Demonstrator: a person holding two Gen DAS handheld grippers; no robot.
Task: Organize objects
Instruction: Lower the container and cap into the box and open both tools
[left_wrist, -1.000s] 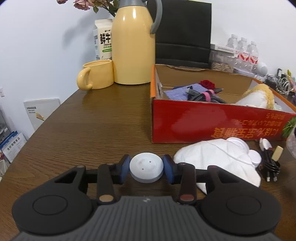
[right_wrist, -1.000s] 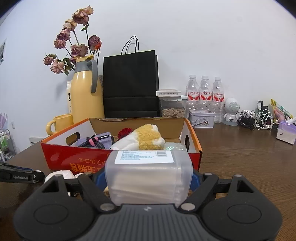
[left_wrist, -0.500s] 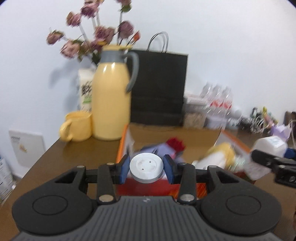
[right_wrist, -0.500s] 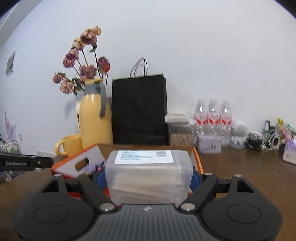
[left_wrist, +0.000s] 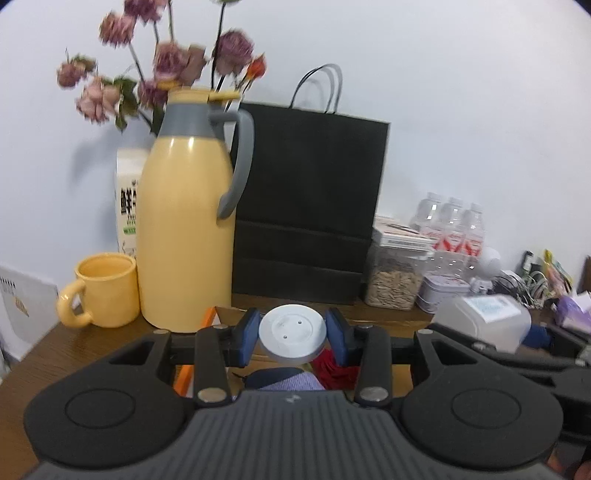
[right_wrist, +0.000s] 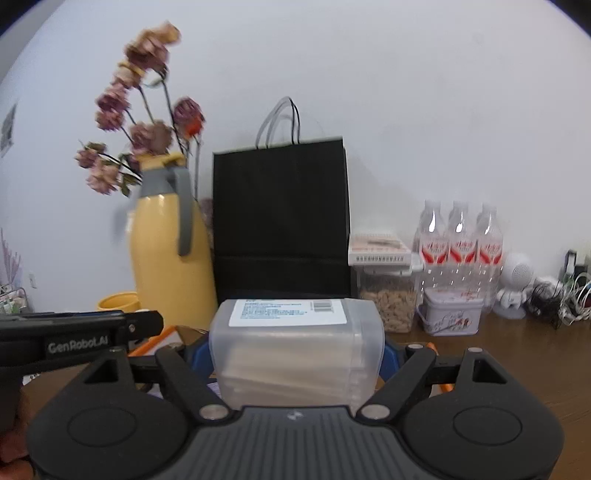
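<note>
Left gripper (left_wrist: 291, 335) pinches a white round disc (left_wrist: 291, 338) between its blue pads, held above the orange-edged box (left_wrist: 192, 363); right gripper (right_wrist: 295, 354) clamps a translucent plastic container (right_wrist: 295, 354), also aloft near the box's edge. Step in hand appears to be carrying both items to the box. Next move likely calls for lowering each into free space inside, clear of the red and purple items (left_wrist: 291, 380), before letting go.

Left gripper (left_wrist: 291, 335) fingers clamp a white disc (left_wrist: 291, 336); right gripper (right_wrist: 295, 358) (level, alongside) grips a clear box (right_wrist: 295, 354).
</note>
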